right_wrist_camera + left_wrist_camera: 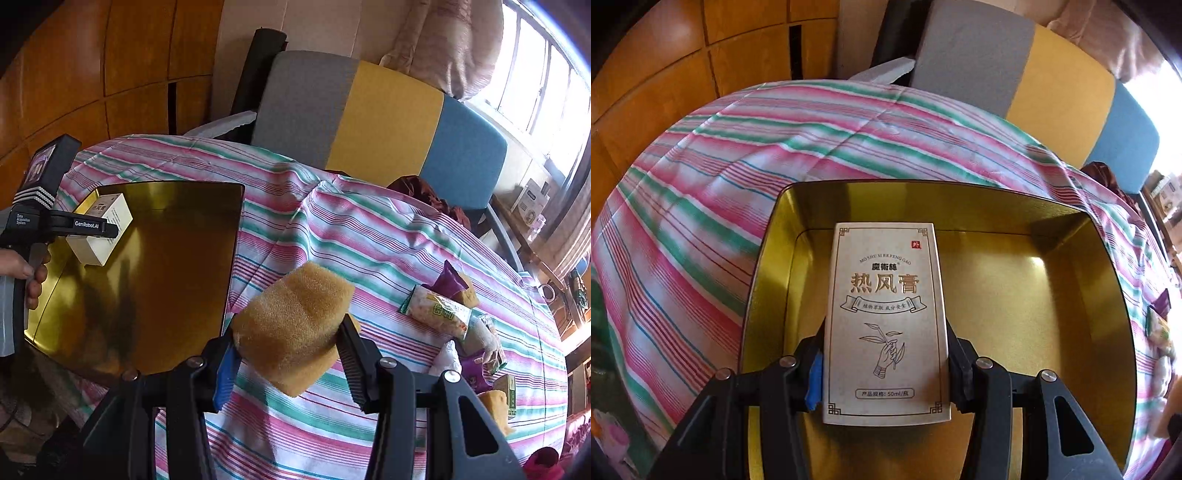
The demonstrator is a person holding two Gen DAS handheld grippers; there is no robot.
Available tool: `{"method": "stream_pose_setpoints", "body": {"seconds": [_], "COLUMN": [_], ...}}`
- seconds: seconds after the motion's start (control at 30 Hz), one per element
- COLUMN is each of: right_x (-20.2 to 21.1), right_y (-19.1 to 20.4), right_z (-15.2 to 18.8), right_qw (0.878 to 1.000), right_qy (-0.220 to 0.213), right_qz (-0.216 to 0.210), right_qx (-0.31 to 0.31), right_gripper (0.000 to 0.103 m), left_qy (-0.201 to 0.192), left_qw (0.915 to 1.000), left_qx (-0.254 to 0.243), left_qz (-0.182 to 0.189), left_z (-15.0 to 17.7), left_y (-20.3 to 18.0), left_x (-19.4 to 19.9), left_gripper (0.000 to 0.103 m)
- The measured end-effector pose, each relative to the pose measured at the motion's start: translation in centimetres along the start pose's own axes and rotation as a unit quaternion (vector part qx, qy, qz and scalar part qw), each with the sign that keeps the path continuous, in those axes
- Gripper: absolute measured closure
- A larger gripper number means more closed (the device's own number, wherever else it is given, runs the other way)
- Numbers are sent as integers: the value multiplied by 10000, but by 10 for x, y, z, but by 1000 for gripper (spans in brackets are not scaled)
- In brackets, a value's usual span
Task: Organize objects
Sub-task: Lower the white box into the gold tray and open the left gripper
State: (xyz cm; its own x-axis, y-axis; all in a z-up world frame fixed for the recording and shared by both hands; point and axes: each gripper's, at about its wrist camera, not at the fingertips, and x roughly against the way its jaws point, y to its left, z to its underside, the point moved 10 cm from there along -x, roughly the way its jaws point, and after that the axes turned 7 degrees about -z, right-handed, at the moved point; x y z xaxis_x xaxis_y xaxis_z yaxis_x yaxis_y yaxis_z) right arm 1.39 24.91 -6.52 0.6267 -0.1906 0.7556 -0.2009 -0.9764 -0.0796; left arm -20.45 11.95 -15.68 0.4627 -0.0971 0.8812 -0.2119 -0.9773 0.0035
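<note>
A beige carton with gold Chinese lettering (886, 317) is clamped between the pads of my left gripper (886, 363), which is shut on it and holds it over the inside of a gold tin box (1052, 302). The right wrist view shows the same carton (103, 229) in the left gripper (92, 229) above the tin (155, 280), held by a person's hand (29, 273). My right gripper (291, 354) is shut on a tan sponge (291, 325), held above the striped cloth just right of the tin.
A striped pink, green and white cloth (369, 236) covers the table. Snack packets (439, 314), another sponge (495, 406) and a small green box (511, 395) lie at the right. A grey, yellow and blue chair back (384, 122) stands behind.
</note>
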Motion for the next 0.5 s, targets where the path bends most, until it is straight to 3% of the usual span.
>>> {"method": "stream_pose_setpoints", "body": {"seconds": [0.27,0.4,0.5], "right_x": [-1,-3,-5], "right_y": [5,10,18], "right_z": [0,-2,-5], "right_qw": [10000,9999,9997], "right_qy": [39,74,74], "right_qz": [-17,-87,-157], "right_qx": [36,64,149], "right_gripper": [54,54,54], "left_qy": [-37,-127,-408], "left_qw": [9996,9999,9991], "left_qx": [-140,-46,-83], "left_qz": [-228,-42,88], "left_z": [-8,-7,-7], "left_y": [5,7,11], "left_x": [-10,2,27], "left_gripper": [47,44,39]}}
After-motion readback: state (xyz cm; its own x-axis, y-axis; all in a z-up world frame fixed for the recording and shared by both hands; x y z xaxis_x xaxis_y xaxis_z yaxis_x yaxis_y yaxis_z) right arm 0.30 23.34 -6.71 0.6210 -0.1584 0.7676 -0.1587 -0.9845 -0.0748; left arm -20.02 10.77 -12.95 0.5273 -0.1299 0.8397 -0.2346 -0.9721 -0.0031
